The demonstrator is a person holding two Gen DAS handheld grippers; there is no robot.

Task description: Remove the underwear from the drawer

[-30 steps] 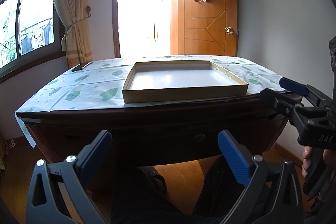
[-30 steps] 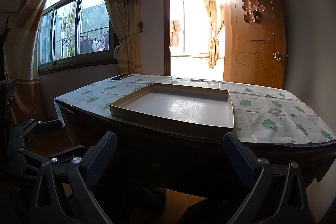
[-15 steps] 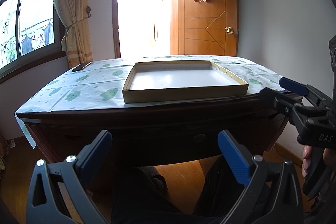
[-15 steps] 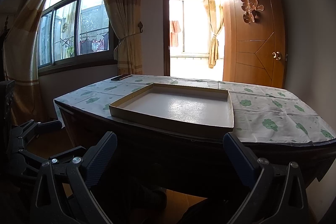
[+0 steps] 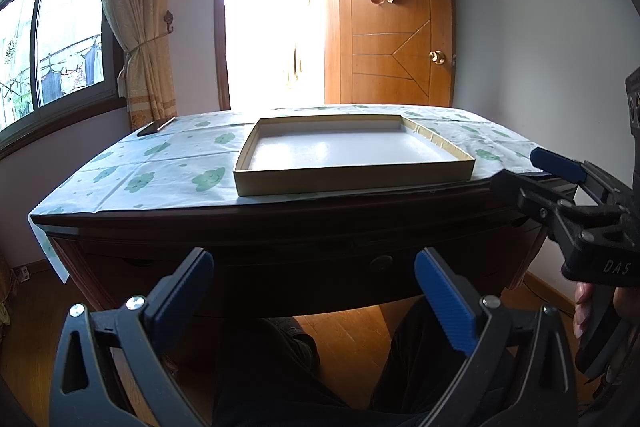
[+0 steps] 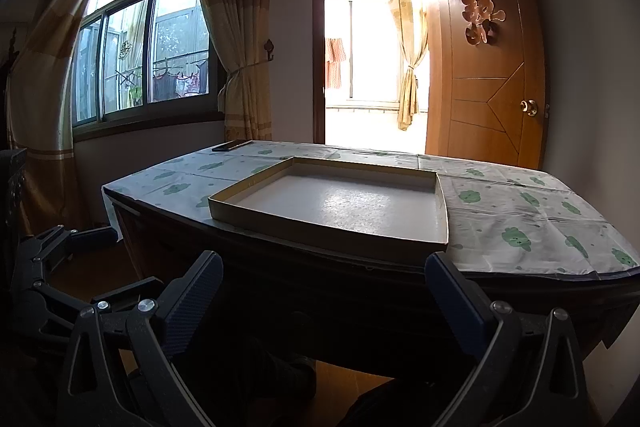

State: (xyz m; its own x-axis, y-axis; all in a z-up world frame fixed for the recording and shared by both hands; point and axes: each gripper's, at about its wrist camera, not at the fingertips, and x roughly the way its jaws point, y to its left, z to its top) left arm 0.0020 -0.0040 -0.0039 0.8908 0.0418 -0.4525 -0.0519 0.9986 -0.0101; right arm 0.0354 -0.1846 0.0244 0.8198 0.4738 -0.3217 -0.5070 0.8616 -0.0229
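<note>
The dark wooden drawer front (image 5: pixel 320 267) with a round knob (image 5: pixel 380 261) sits shut under the tabletop. No underwear shows in either view. My left gripper (image 5: pixel 312 293) is open, low in front of the drawer, with nothing between its blue pads. My right gripper (image 6: pixel 324 297) is also open and empty, facing the table's front edge from the right. In the left wrist view it (image 5: pixel 528 173) reaches in from the right at tabletop height, with a hand on its handle.
A shallow cardboard box (image 5: pixel 356 155) with a white bottom lies on the cloud-print tablecloth (image 5: pixel 160 175). A dark phone (image 5: pixel 156 126) rests at the far left corner. Dark trouser legs and a shoe (image 5: pixel 296 343) are under the table. An open door (image 6: pixel 488 75) stands behind.
</note>
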